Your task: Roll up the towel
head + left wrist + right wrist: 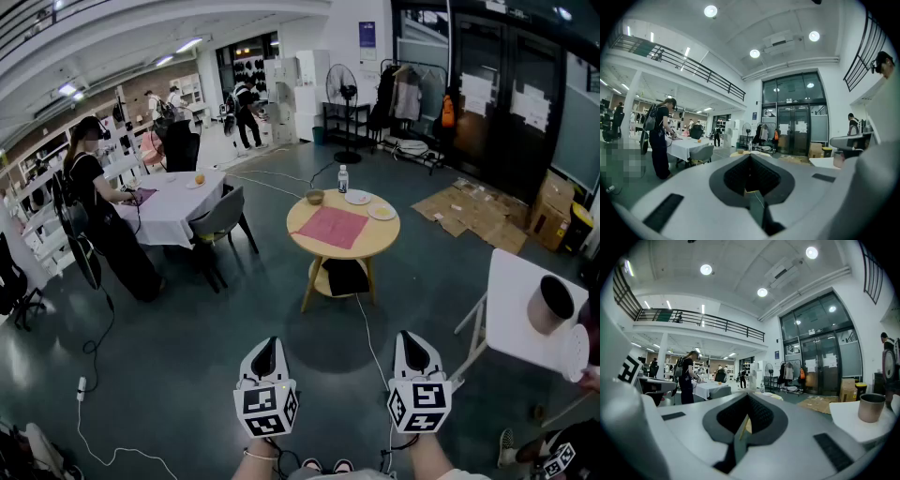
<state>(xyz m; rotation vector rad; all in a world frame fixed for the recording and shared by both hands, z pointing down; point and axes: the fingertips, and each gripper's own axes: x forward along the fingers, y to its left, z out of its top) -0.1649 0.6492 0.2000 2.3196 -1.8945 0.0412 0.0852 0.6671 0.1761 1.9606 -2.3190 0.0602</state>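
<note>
While towel (334,226) lies well ahead, left gripper (266,343), right gripper (410,337) hover level, fingers closed, seemingly empty.

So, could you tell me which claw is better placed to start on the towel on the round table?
Left, but barely: both the left claw and right claw are shut, empty and far from the pink towel. The white side table crowds the right one's side.

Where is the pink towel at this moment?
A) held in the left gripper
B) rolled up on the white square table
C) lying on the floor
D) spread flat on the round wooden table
D: the pink towel lies flat and unrolled on the round wooden table, beside the plates.
</note>
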